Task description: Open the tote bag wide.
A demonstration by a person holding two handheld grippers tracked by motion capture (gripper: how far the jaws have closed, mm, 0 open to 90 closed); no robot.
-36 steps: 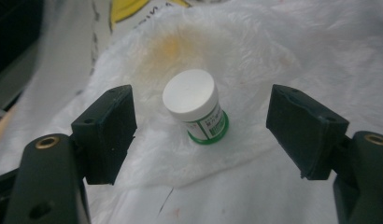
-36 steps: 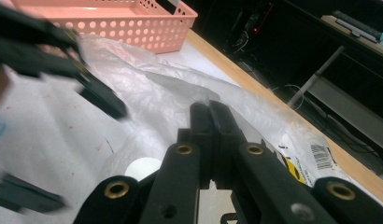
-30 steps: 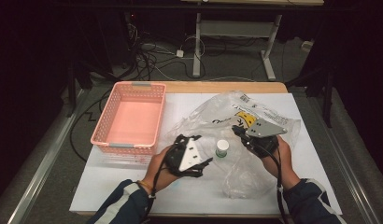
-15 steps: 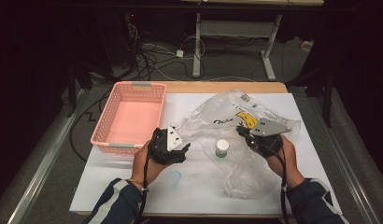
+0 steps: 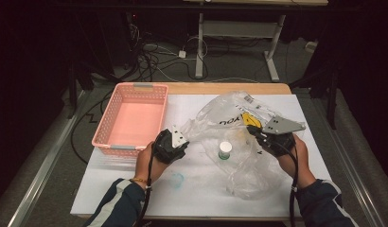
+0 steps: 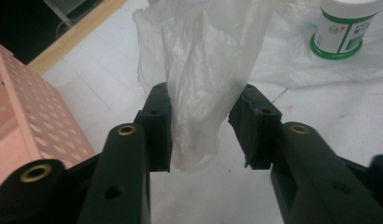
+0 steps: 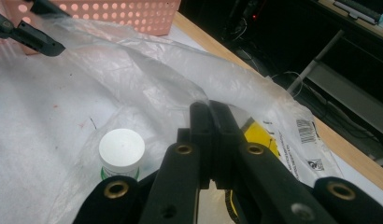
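Note:
A crumpled clear plastic bag [image 5: 239, 163] lies on the white table top, with a white-capped, green-labelled bottle [image 5: 224, 150] standing inside it. My left gripper [image 5: 180, 137] is at the bag's left corner. In the left gripper view its jaws [image 6: 204, 91] have just been closing around a raised fold of the bag [image 6: 199, 56]; the pads brush it loosely and the jaws are still open. My right gripper [image 5: 253, 130] is shut on the bag's right edge [image 7: 157, 79], next to a yellow print [image 7: 257, 137], and its jaws [image 7: 209, 107] are pressed together.
A pink perforated basket [image 5: 135, 123] stands at the back left, close beside my left gripper. A small bluish round thing [image 5: 177, 178] lies on the table near the left wrist. The wooden far edge of the table [image 5: 220, 88] runs behind the bag.
My left hand has moved left, from beside the bottle to the bag's left corner near the basket, and its jaws have narrowed around a fold. The right gripper has stayed put.

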